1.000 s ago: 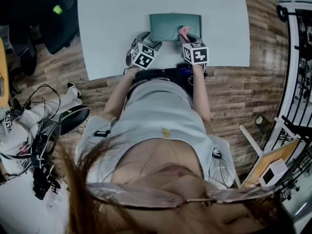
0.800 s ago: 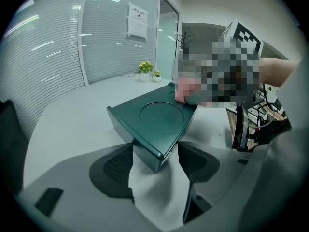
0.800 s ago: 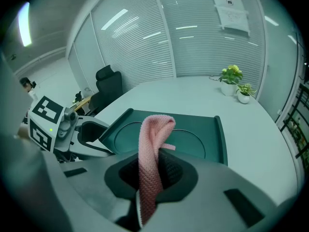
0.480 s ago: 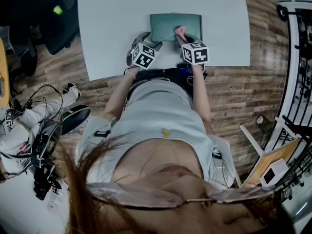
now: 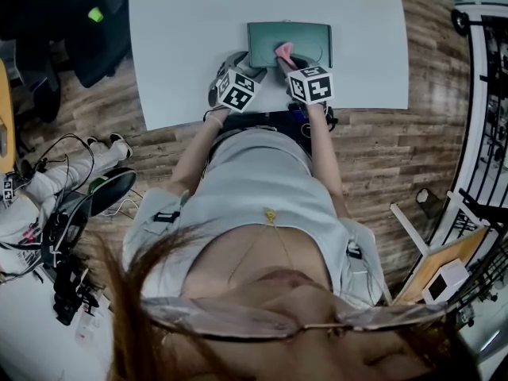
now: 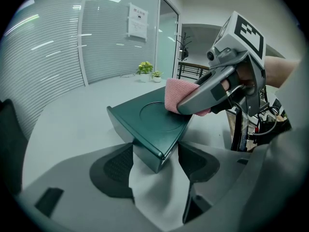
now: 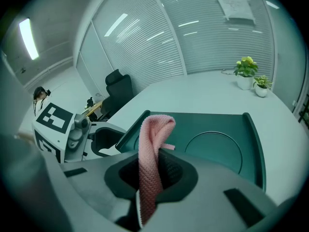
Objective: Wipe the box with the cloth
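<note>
Leftward across the lid, the right gripper (image 5: 281, 55) is carrying the pink cloth (image 7: 150, 153) from the right-hand ring toward the middle. Its jaws are pinching the cloth narrowly, and the soft, light knit is folding over at its free tip. The left gripper (image 5: 240, 60) is clamping the near-left corner of the dark green box (image 6: 149, 122) on the white table (image 5: 182, 22). Rigid, smooth and probably light, the box is likely needing this corner hold to resist sliding.
</note>
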Available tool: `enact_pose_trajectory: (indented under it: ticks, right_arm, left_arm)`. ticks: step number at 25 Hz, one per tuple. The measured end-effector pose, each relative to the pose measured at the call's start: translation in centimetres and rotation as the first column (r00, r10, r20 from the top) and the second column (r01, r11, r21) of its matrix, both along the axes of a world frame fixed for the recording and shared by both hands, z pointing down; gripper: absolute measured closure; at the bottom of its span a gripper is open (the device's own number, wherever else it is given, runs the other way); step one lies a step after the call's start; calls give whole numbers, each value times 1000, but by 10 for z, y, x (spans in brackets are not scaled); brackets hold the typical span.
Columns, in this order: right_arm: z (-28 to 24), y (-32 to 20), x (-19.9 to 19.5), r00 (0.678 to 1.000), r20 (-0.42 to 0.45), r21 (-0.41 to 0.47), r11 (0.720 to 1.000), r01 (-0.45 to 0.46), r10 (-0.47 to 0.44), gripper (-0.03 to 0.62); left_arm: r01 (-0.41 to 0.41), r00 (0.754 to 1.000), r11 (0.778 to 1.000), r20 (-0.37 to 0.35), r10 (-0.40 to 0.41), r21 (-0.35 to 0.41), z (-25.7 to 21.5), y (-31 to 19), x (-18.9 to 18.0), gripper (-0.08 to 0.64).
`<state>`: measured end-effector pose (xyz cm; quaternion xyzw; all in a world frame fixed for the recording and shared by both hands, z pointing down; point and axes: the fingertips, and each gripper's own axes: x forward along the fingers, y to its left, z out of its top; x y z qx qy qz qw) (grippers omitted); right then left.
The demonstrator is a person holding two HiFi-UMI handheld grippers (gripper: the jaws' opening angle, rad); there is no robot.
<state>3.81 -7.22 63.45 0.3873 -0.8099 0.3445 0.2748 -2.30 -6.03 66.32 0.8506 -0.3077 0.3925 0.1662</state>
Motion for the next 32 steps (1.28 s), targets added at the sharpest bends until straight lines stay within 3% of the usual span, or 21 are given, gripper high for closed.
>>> enact_pose_trajectory:
  ticks: [14, 23, 32]
  right_arm:
    - [3, 4, -47, 991, -23, -34, 991, 132, -133, 551]
    - [2, 4, -57, 979, -71, 8, 981, 194, -192, 551]
    - [-2, 10, -67, 972, -27, 21, 972, 232, -232, 551]
  left_arm:
    - [2, 1000, 1000, -6, -2, 1, 0, 0, -1, 255]
    - [4, 1000, 1000, -7, -4, 1, 1, 0, -2, 255]
    - [3, 1000, 1000, -6, -3, 5, 0, 1, -1, 255]
